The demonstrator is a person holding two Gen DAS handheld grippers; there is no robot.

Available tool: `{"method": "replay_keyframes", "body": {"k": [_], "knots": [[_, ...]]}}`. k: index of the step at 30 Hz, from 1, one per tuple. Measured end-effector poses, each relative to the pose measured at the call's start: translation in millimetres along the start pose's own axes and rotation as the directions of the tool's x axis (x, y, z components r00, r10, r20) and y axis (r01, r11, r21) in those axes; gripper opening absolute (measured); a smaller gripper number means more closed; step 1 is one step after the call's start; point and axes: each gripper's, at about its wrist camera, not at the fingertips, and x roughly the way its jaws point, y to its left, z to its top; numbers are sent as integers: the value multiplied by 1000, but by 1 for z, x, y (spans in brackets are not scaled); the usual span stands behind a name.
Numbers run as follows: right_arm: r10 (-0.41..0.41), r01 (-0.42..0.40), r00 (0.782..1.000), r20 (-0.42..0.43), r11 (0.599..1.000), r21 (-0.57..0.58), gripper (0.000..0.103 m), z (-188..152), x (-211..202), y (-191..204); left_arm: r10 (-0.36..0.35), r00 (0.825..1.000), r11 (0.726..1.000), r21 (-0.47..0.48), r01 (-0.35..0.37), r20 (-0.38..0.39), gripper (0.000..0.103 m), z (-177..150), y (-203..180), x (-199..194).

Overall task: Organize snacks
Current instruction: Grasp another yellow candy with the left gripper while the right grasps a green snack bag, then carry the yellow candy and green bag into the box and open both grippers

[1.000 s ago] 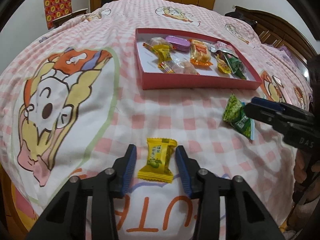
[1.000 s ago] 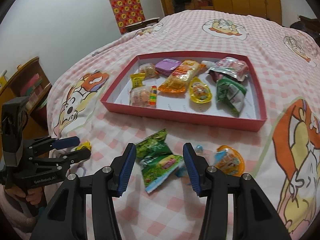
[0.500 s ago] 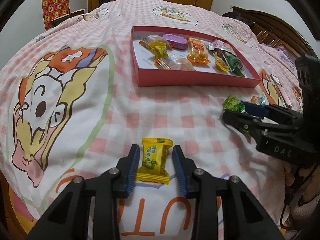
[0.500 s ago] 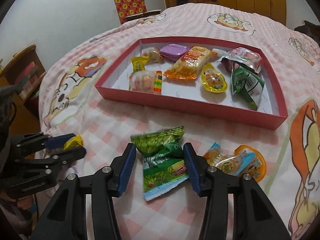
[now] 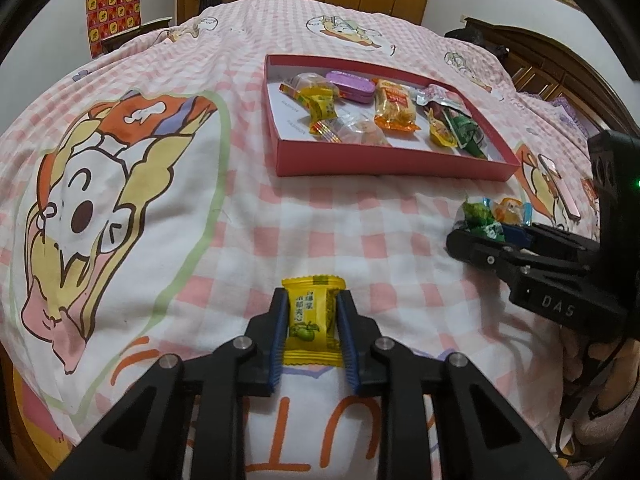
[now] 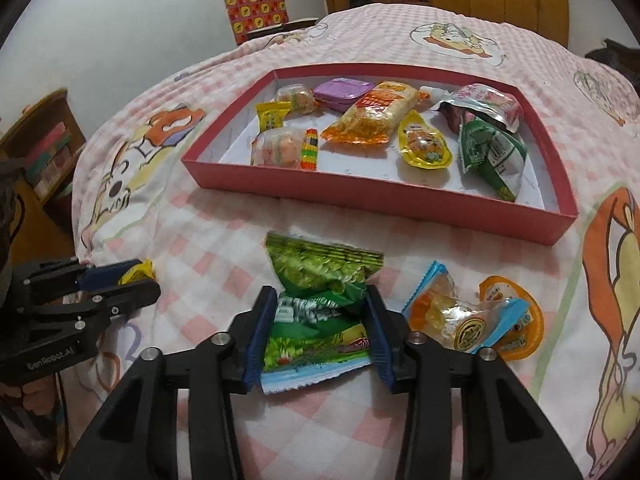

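Observation:
My left gripper (image 5: 312,300) is shut on a small yellow candy (image 5: 311,320) that lies on the bedcover; both blue pads press its sides. My right gripper (image 6: 320,296) straddles a green snack packet (image 6: 320,272), its jaws closing, and the pads squeeze the packet's crumpled middle. Beyond both stands a shallow red box (image 6: 360,196), (image 5: 384,168), which holds several snacks. In the left wrist view the right gripper (image 5: 472,236) is at the right with the green packet (image 5: 476,216) at its tips. In the right wrist view the left gripper (image 6: 132,280) is at the left.
A clear candy in a blue wrapper (image 6: 452,312) and an orange jelly cup (image 6: 516,320) lie just right of my right gripper. The pink checked bedcover (image 5: 320,220) spreads all around. A wooden shelf (image 6: 44,152) stands off the bed's left side.
Both grippers' jaws have closed in from open onto their snacks: the left on the yellow candy, the right on the green packet. The right gripper has come down slightly.

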Motion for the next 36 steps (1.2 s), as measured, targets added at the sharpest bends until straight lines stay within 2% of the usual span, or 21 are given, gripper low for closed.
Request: {"method": "replay_keyframes", "body": {"k": [2, 16, 27, 36], "knots": [[8, -8, 1000, 5, 1000, 5, 39, 0, -3, 0, -8, 1000, 1000, -3, 8, 4, 25, 1, 0, -2], [75, -74, 997, 28, 997, -10, 38, 6, -21, 10, -16, 999, 1000, -8, 17, 49, 24, 23, -6, -15], [62, -62, 997, 45, 998, 4, 38, 27, -34, -6, -35, 994, 999, 17, 34, 101, 24, 61, -22, -15], [28, -29, 997, 69, 1000, 5, 38, 58, -37, -19, -43, 992, 999, 18, 41, 122, 24, 98, -33, -2]]}}
